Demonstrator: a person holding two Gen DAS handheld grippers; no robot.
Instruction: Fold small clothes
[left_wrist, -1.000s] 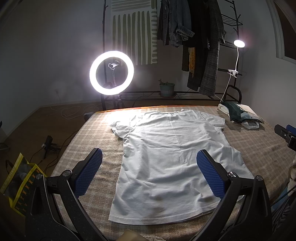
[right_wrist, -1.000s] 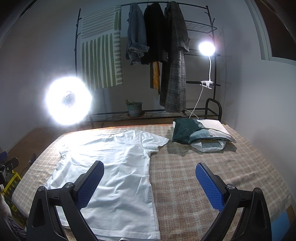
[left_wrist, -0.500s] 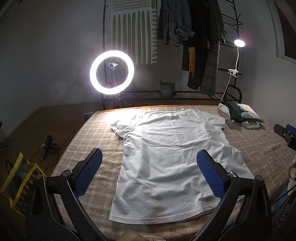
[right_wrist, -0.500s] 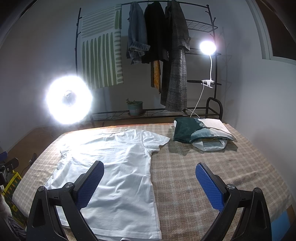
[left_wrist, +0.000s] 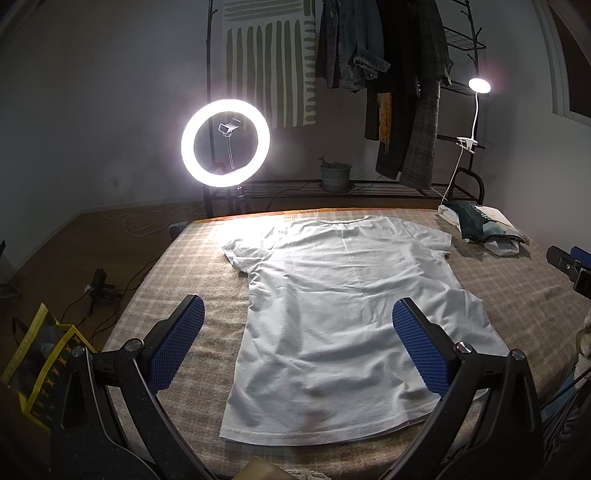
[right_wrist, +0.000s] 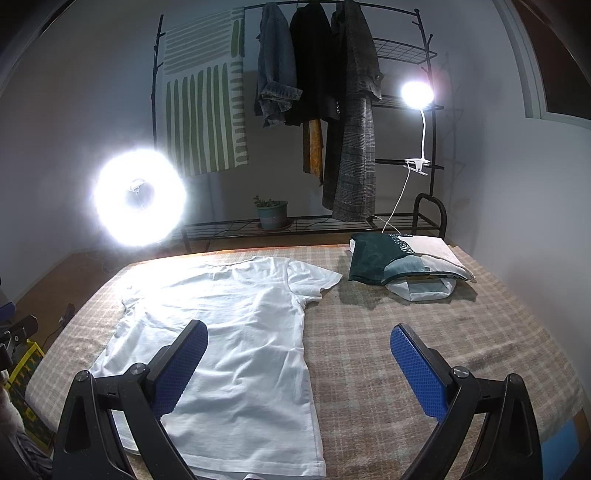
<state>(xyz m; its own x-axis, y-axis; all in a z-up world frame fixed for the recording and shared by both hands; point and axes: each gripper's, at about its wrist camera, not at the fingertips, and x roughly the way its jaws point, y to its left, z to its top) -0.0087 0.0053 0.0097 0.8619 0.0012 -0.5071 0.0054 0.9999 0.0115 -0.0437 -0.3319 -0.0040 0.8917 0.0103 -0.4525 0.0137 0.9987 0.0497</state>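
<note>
A white T-shirt (left_wrist: 343, 299) lies flat and spread out on the checked bed cover (left_wrist: 184, 266), collar at the far end, hem toward me. It also shows in the right wrist view (right_wrist: 236, 325), left of centre. My left gripper (left_wrist: 295, 347) is open and empty, held above the shirt's lower left part. My right gripper (right_wrist: 299, 369) is open and empty, held above the shirt's right side edge. Its tip shows at the right edge of the left wrist view (left_wrist: 569, 262).
A pile of folded clothes (right_wrist: 406, 262) lies at the far right of the bed. A ring light (left_wrist: 225, 144), a clothes rack with hanging coats (right_wrist: 332, 110), a potted plant (right_wrist: 271, 212) and a clip lamp (right_wrist: 417, 96) stand beyond the bed. A yellow bag (left_wrist: 33, 354) sits on the floor at left.
Both grippers have drifted slightly; the views shift only a little. The shirt has not moved and both grippers stay open.
</note>
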